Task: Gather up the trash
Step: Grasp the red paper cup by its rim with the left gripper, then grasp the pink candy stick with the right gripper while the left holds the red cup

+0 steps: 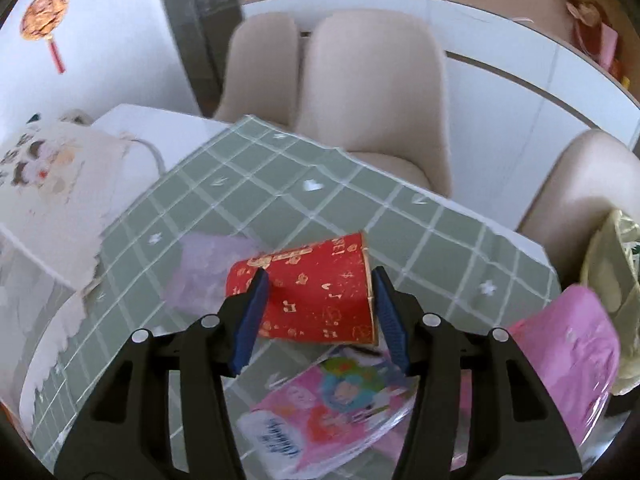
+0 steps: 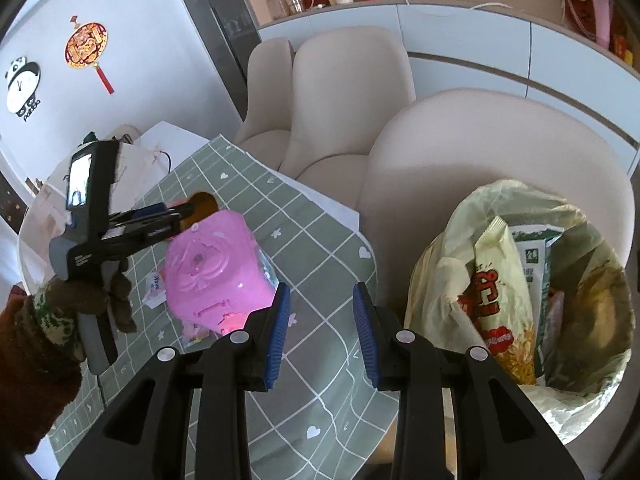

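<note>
A red paper cup with gold print lies sideways between the blue pads of my left gripper, which is shut on it above the green checked tablecloth. The left pad dents the cup's wall. In the right wrist view the same left gripper, in a gloved hand, carries the cup behind a pink tissue pack. My right gripper stands open over the tablecloth with nothing between its fingers. At its right, a pale trash bag gapes open with snack packets inside.
A cartoon-printed tissue packet and a pale purple wrapper lie under the left gripper. A printed cloth bag sits at the table's left. Beige chairs line the far edge, with a white cabinet behind them.
</note>
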Available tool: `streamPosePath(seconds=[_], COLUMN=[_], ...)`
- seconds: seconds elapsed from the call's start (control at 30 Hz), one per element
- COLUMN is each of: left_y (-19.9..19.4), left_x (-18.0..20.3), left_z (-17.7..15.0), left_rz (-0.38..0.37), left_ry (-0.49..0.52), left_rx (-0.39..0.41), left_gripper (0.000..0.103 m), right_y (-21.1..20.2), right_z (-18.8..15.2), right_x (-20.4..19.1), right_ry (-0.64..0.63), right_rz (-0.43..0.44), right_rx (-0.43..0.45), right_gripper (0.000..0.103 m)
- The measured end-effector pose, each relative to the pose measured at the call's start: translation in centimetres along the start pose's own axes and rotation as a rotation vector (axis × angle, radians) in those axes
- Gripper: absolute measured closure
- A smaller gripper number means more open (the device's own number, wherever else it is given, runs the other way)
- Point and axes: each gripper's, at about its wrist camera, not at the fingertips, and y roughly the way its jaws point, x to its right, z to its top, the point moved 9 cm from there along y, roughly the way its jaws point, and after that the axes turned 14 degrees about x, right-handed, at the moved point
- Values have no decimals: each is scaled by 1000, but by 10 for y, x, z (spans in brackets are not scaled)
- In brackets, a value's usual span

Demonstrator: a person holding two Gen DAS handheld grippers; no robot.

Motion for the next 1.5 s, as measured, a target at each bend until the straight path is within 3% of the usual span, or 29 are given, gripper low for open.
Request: streamPosePath(seconds=[0.07,0.13,0.33,0.53,0.67,0.9,1.0,1.13,1.33,1.43,1.5], left_y=[-10,-23,-58,-103,-143,-179,-185,-189,-187,-185,-185], left_x=[-15,-29,-57,-75,-77,-86,-95,-108,-120,-123,-123], left_z=[-8,-15,-33,-56,-74,-118,-133,-144,-145,-143,-143], left_rz=[-20,-30,-57,-98,-136,-147,-143,-146,-142,-143,-145], left_ry=[-65,-113,-188,-289,-319,-350,-373,-422,-461,-471,-478], left_rx=[-8,-11,6,30,57,36,21,17,26,31,33], left_gripper=[65,87,99,99,99,99,99,98,94,94,94], right_y=[3,4,-2,1,13,55,74,88,60,47,48], right_z=[-4,-8,-20,-59,-70,-81,-81,-94,-126,-122,-111], right_x=[-2,-11,-53,-106,-141,-173,-176,-172,-179,-180,-175], right_ry=[6,2,-72,-177,-326,-553,-593,-586,-410,-460,-512], right_rz=[11,41,137,223,254,187,147,134,326,305,232], right_rx=[-8,-12,-11,-88,-77,17,22,-59,-233,-158,-88], right_gripper=[71,71,71,71,71,71,72,73,73,73,73])
